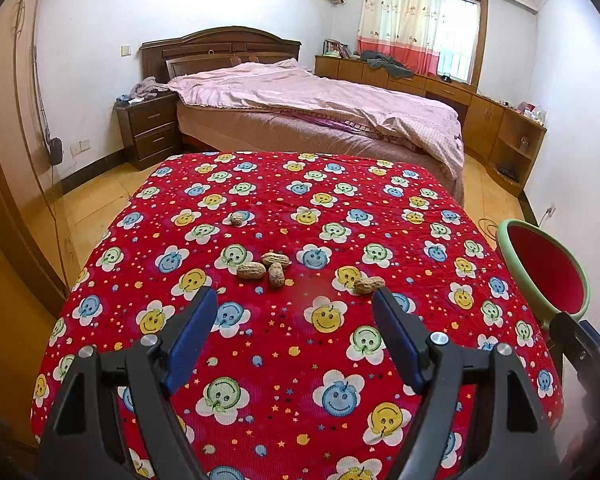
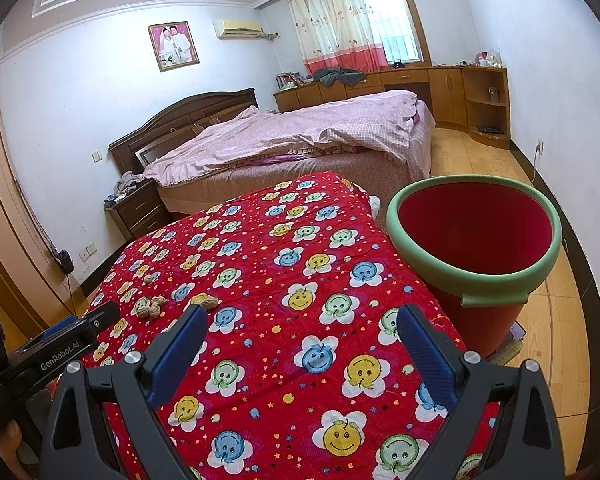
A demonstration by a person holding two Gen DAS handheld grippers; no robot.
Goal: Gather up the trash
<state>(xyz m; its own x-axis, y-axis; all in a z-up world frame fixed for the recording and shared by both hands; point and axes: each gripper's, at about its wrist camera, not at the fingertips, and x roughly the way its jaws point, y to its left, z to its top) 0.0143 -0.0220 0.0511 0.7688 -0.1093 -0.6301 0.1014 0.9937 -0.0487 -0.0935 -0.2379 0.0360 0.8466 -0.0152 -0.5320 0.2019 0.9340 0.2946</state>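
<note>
Both the left gripper (image 1: 294, 298) and right gripper (image 2: 302, 316) hang spread and empty above the red cloth (image 1: 292, 360), 5 peanuts (image 1: 264, 268) ahead.

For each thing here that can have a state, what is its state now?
Left tongs: open, holding nothing.
Right tongs: open, holding nothing.
Bin: upright beside the table, nothing seen inside.
Peanuts: five lying on the cloth, not yet collected.
Curtain: partly drawn.
</note>
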